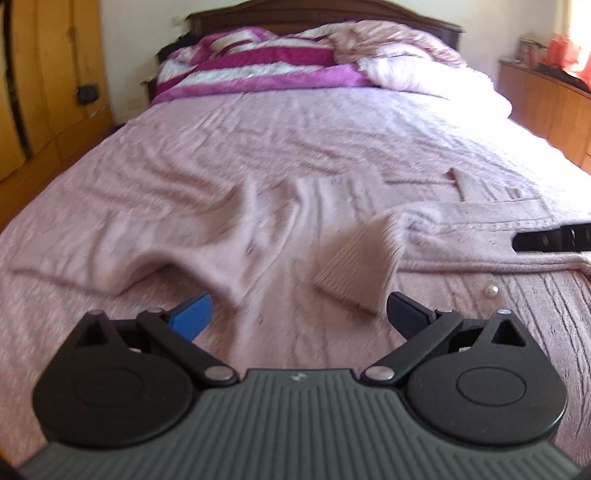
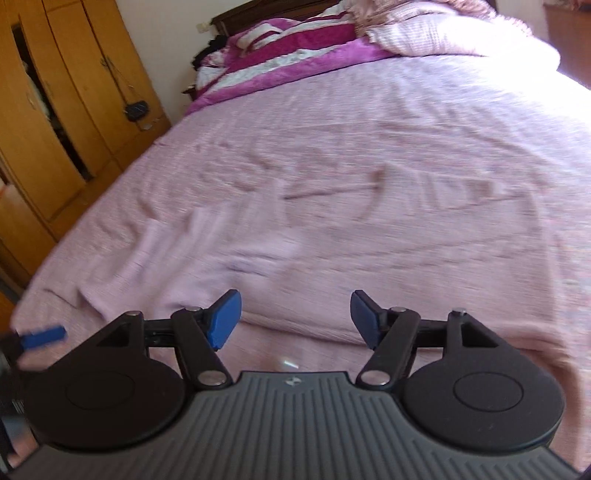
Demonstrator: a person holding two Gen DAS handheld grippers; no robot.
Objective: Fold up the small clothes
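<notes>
A pale pink knitted garment [image 1: 229, 229] lies rumpled on the pink bedspread [image 1: 295, 129], almost the same colour as the cover. Its ribbed cuff [image 1: 354, 273] is turned up just ahead of my left gripper [image 1: 301, 306], which is open with nothing between its fingers. A pearl button [image 1: 492, 291] sits on the knit at the right. A dark finger of the other gripper [image 1: 554, 238] pokes in over the garment at the right edge. In the right wrist view my right gripper [image 2: 295, 306] stands open and empty above the garment's edge [image 2: 221, 258]. The left gripper's blue pad [image 2: 40, 338] shows at the far left.
A magenta and white striped blanket [image 1: 258, 62] and a bunched pink quilt [image 1: 406, 55] lie at the head of the bed by the dark headboard [image 1: 325, 11]. A wooden wardrobe [image 2: 55, 110] stands along the left side. A low wooden cabinet [image 1: 546, 99] runs along the right.
</notes>
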